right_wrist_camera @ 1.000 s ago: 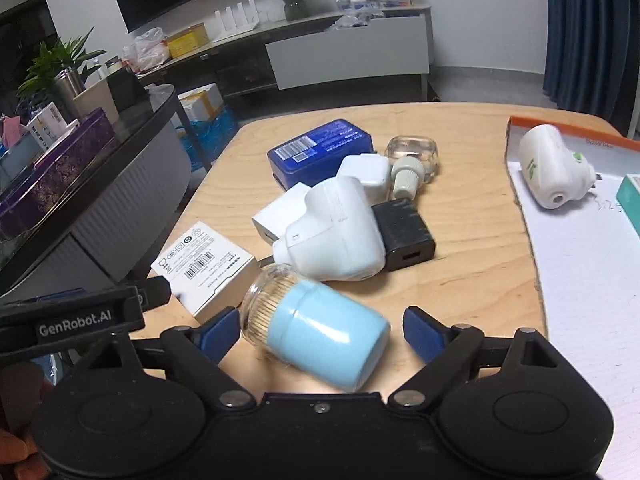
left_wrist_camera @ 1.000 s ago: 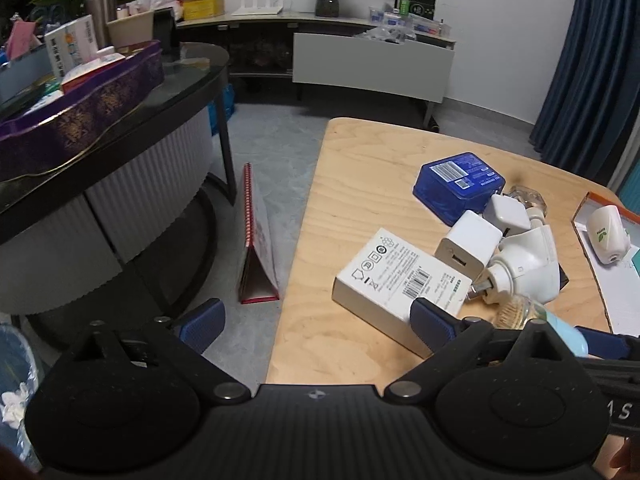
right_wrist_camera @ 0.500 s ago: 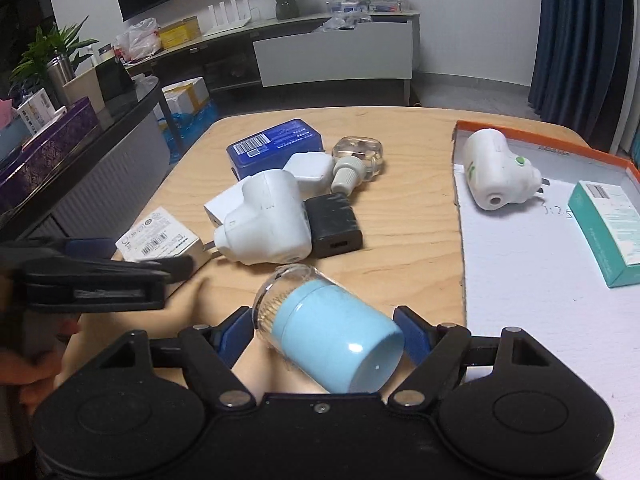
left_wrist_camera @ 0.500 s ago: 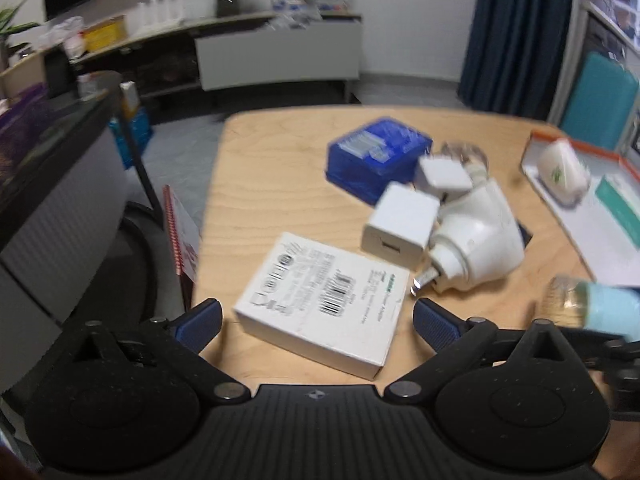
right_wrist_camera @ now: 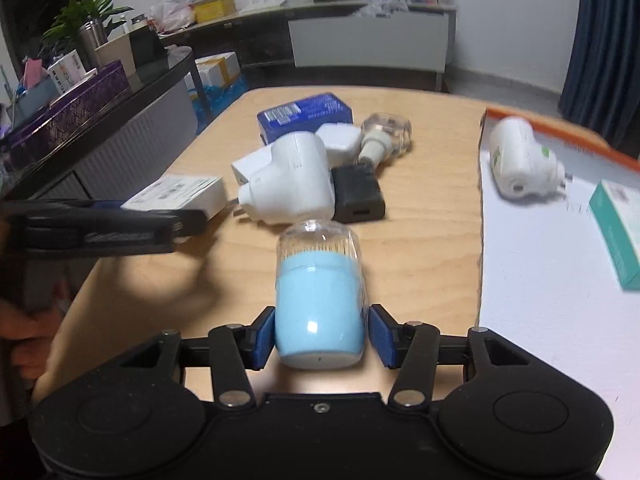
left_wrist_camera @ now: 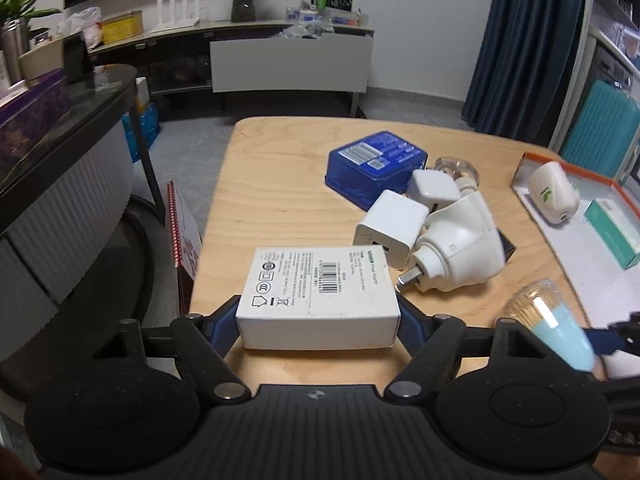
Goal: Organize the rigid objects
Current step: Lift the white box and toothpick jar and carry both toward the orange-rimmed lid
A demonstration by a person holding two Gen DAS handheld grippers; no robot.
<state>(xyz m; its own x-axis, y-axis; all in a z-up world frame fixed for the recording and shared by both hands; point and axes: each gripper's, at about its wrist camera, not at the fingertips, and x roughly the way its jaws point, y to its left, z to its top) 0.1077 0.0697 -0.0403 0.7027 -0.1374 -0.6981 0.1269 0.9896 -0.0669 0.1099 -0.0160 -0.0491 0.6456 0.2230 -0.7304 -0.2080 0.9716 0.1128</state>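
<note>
A white barcoded box [left_wrist_camera: 320, 288] lies at the near edge of the wooden table [left_wrist_camera: 280, 184]. My left gripper [left_wrist_camera: 318, 320] straddles it, its jaws closing, and both blue pads touch the box's sides. A jar with a light blue lid [right_wrist_camera: 320, 292] lies on its side, lid toward me. My right gripper [right_wrist_camera: 322, 336] has its jaws closing on the lid, with the pads at both flanks. In the left wrist view the jar [left_wrist_camera: 552, 328] shows at the right. From the right wrist view the left gripper [right_wrist_camera: 120, 224] reaches in at the left.
A pile sits mid-table: blue box [left_wrist_camera: 372, 160], white chargers, large white adapter [left_wrist_camera: 456, 248], black charger [right_wrist_camera: 358, 196], small glass bottle [right_wrist_camera: 384, 136]. A white orange-rimmed tray [right_wrist_camera: 540, 280] at the right holds a white plug-in device [right_wrist_camera: 516, 160] and a teal box [right_wrist_camera: 616, 232]. A red notebook [left_wrist_camera: 182, 240] stands on the floor.
My left gripper swung right over the white box and narrowed from wide open onto its sides. My right gripper's fingers narrowed around the jar, which now lies straight between them.
</note>
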